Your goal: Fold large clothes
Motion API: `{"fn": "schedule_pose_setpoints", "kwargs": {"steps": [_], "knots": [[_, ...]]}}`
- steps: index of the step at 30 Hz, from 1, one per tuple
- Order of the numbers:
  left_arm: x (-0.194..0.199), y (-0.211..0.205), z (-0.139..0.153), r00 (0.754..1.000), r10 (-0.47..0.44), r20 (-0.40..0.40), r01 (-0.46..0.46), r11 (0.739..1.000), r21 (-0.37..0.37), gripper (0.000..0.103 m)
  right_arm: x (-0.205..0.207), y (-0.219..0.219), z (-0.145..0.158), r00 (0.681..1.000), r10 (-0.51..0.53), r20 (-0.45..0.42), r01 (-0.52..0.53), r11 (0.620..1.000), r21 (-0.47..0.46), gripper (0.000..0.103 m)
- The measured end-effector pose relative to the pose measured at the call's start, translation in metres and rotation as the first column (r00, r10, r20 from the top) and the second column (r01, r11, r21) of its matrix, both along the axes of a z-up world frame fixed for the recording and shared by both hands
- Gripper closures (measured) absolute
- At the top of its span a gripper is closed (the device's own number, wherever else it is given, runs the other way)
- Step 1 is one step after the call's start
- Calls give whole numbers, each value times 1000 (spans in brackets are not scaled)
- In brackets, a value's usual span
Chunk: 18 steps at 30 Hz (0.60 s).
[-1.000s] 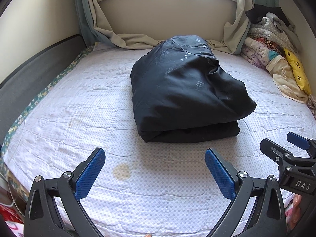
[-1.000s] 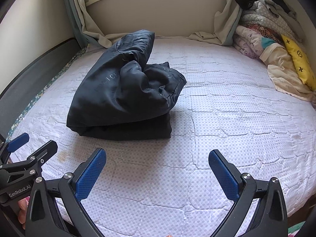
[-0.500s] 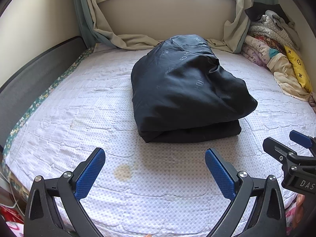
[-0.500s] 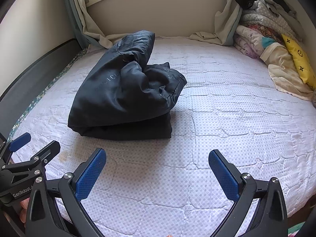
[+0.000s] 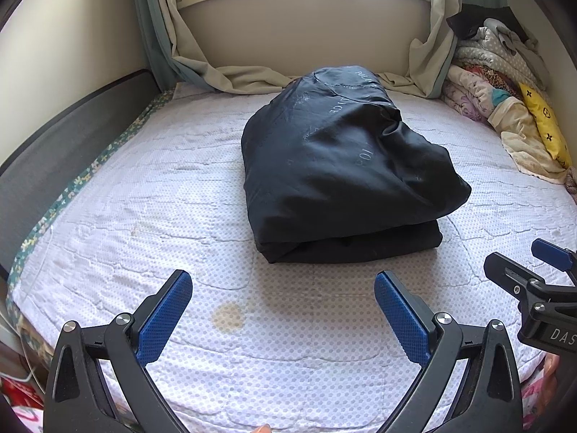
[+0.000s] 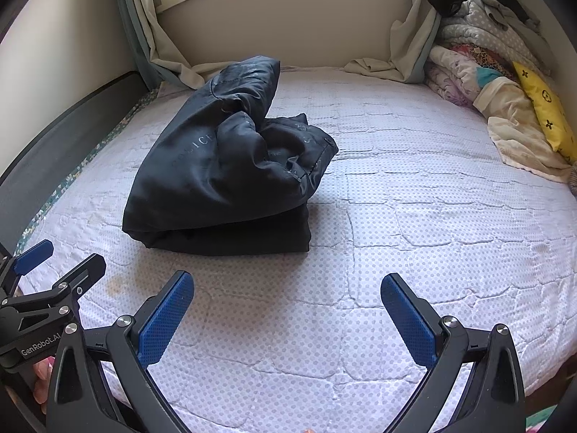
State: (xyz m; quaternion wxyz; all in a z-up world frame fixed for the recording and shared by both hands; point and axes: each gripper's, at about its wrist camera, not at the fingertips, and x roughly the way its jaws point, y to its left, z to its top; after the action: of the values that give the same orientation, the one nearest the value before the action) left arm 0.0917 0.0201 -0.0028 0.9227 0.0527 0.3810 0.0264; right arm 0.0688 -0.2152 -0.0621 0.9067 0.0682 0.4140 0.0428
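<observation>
- Quilted mattress (image 5: 144,198) underfoot of everything; folded dark jacket (image 5: 339,176) ahead of both jaws.
- Left gripper (image 5: 283,310), right gripper (image 6: 286,312): jaws spread, empty, likely clear because folding looks finished.

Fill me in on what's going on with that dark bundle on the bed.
A person holds a two-finger gripper in each hand over the near edge of the mattress. The left gripper and right gripper are both open and empty, short of the black garment. It lies folded into a puffy bundle mid-bed, untouched. Other bedding is piled in the far right corner.
</observation>
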Motion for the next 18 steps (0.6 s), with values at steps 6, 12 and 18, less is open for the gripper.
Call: {"fn": "schedule_pose_setpoints", "kwargs": {"steps": [6, 12, 18], "knots": [[1, 0, 0, 1000, -2, -2, 2, 1000, 4, 1, -1, -1, 0, 1000, 2, 1, -2, 1000, 3, 0], [1, 0, -2, 1000, -7, -4, 7, 1000, 1, 1, -1, -1, 1, 1000, 2, 1, -2, 1000, 4, 0], [2, 2, -2, 1000, -8, -9, 8, 1000, -13, 1, -1, -1, 1, 1000, 2, 0, -2, 1000, 6, 0]]}}
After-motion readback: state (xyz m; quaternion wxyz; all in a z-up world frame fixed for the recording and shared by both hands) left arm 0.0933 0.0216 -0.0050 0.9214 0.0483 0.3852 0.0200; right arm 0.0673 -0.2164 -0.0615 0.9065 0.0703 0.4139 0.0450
